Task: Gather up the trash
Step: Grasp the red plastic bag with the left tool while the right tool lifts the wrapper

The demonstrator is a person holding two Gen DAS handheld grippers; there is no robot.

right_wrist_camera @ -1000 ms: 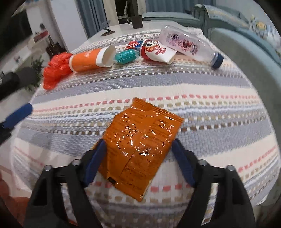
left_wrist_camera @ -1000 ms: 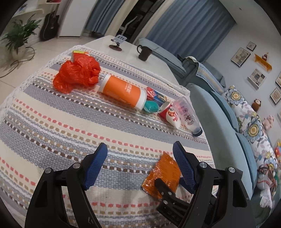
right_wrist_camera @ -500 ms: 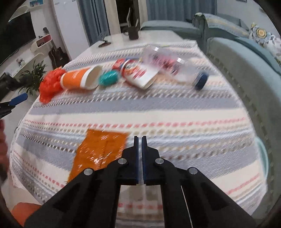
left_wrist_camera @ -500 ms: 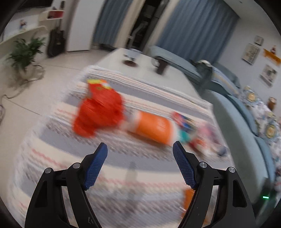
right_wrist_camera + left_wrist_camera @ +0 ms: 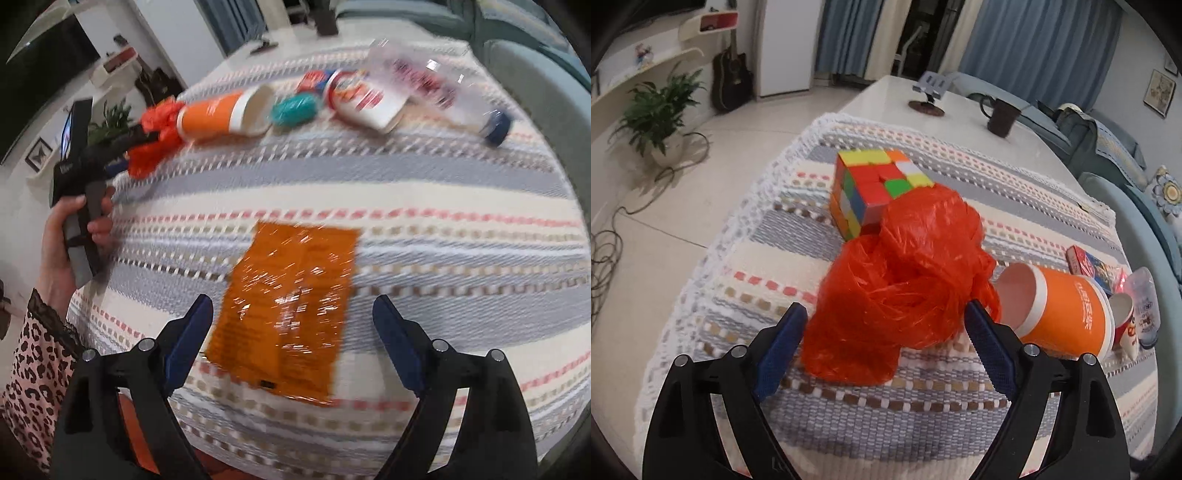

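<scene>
The crumpled red-orange plastic bag (image 5: 901, 284) was judged light, soft and slippery — best pinched across its bunched middle, where folds would give the pads purchase. It was seen as a glossy, wrinkled heap on the striped woven tablecloth (image 5: 923, 417), leaning against a multicoloured puzzle cube (image 5: 871, 188) and touching the open mouth of a toppled orange paper cup (image 5: 1056, 314). The left gripper (image 5: 886, 328) was held with jaws just widened, apart on either side of the bag, not pressing it. The right gripper (image 5: 291, 325) had likewise just been opened — a flat, shiny orange foil wrapper (image 5: 288, 310) lay between its blue pads, unclamped.
</scene>
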